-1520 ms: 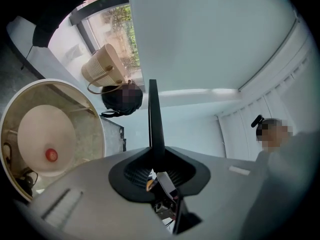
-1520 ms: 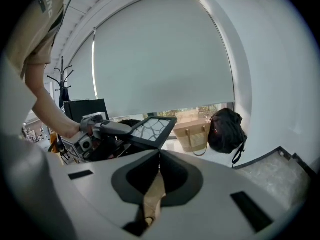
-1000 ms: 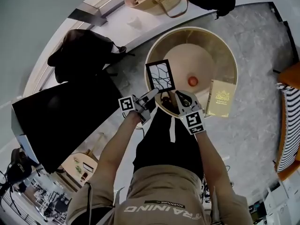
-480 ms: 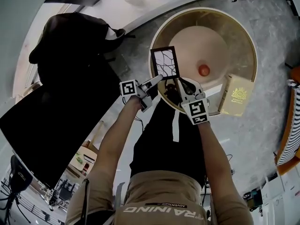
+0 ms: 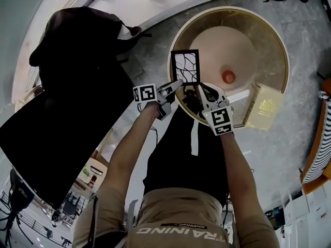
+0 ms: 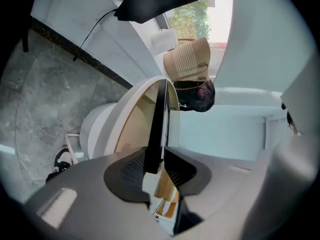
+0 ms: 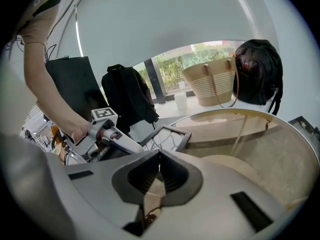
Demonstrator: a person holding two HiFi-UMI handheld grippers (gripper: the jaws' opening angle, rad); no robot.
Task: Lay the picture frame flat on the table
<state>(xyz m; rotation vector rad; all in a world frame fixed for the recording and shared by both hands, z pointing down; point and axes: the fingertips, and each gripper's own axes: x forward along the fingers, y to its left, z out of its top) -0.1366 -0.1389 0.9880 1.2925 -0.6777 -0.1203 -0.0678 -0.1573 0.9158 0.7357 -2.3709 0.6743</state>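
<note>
Grey marbled floor (image 5: 302,35) rings the round, gold-rimmed counter (image 5: 232,40) that you stand against. Your left gripper (image 5: 175,87) is clamped on the picture frame (image 5: 186,66). In the left gripper view the frame's black edge (image 6: 159,119) runs straight out from between the two pads of that gripper (image 6: 161,154), seen edge-on. Your right gripper (image 5: 200,91) sits just beside it, to the frame's right. Its jaws are pressed together at the tips, with nothing between them (image 7: 159,156).

From the right gripper view the frame (image 7: 165,135) leans well back over the counter's near edge, with the left gripper on its near left side. You cannot tell from any view whether its lower edge touches the top. Its face shows a white ground crossed by dark, branching lines.

Farther out on the beige top, a small red round thing (image 5: 228,77) lies right of the frame and apart from it. A gold book (image 5: 265,106) rests at the counter's rim on your right. Beyond the counter, a straw bag (image 7: 210,84), a black backpack (image 7: 260,71) and a white cup (image 7: 180,102) stand on a pale ledge under the window. More black bags (image 5: 77,40) are heaped to your left.
</note>
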